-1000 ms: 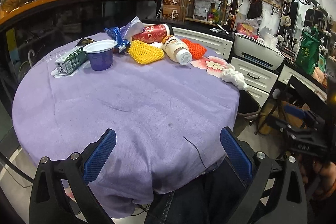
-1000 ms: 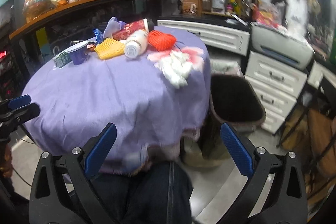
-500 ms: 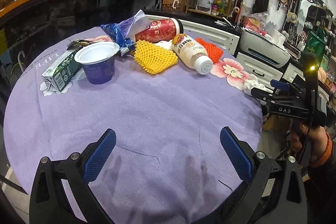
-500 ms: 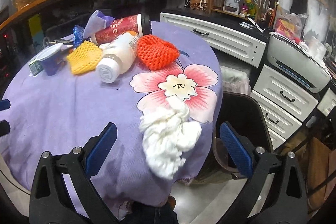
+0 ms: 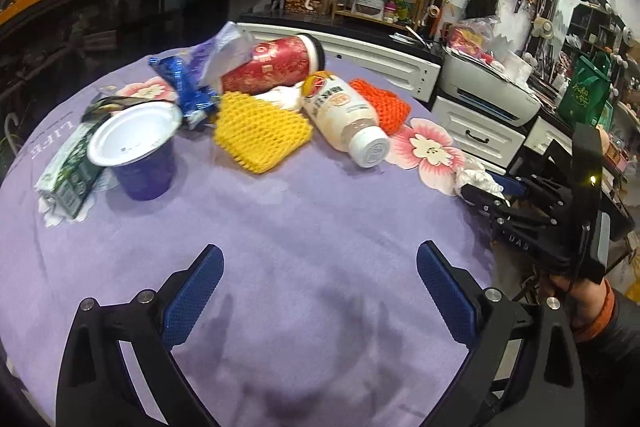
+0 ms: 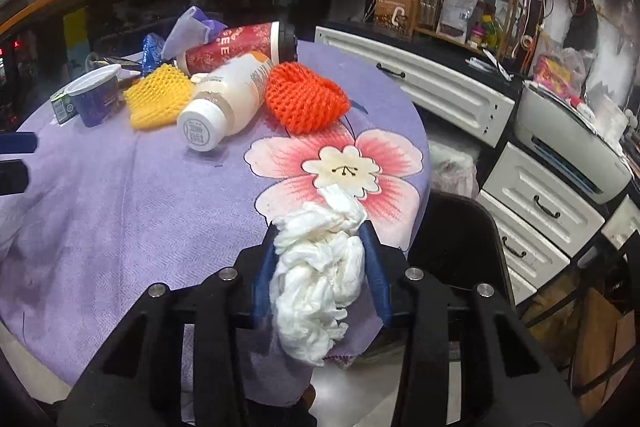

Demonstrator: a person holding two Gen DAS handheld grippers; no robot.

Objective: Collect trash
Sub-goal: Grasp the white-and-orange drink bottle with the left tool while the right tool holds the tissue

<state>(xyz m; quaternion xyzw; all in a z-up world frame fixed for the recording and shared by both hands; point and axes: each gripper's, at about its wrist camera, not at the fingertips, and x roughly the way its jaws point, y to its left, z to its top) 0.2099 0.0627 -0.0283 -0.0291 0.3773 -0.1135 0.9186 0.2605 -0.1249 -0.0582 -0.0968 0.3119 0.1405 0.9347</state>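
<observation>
Since a sec ago the right gripper [image 6: 320, 259] has swung in from well back of the table to the near edge, and its jaws, which stood wide, are closing round the crumpled white tissue [image 6: 320, 267]. Blue pads sit against both sides of the wad now, w/ most of it hanging loose below and in front of the fingers. Tissue lies at the table rim, on the lower petal of the pink flower print [image 6: 340, 167], right above the dark bin [image 6: 452, 239] beside the table.

Left gripper [image 5: 316, 291] has drifted fwd over bare purple cloth [image 5: 280, 211]; jaws wide apart, nothing between them.

To do this bit well, I'd say: let the squeeze finish before lifting, since soft paper compresses and a half-grip may shed a tail. Lift straight up a touch so the cloth doesn't drag along, then carry across over the bin and let go low.

Rest of the trash sits at the far side: white bottle [image 6: 224, 107], orange foam net [image 6: 304, 99], yellow foam net [image 6: 158, 99], red cup [image 6: 236, 47], purple tub [image 6: 94, 99], small carton [image 5: 68, 171], wrappers [image 5: 192, 87]. Left could start on the bottle meanwhile.
</observation>
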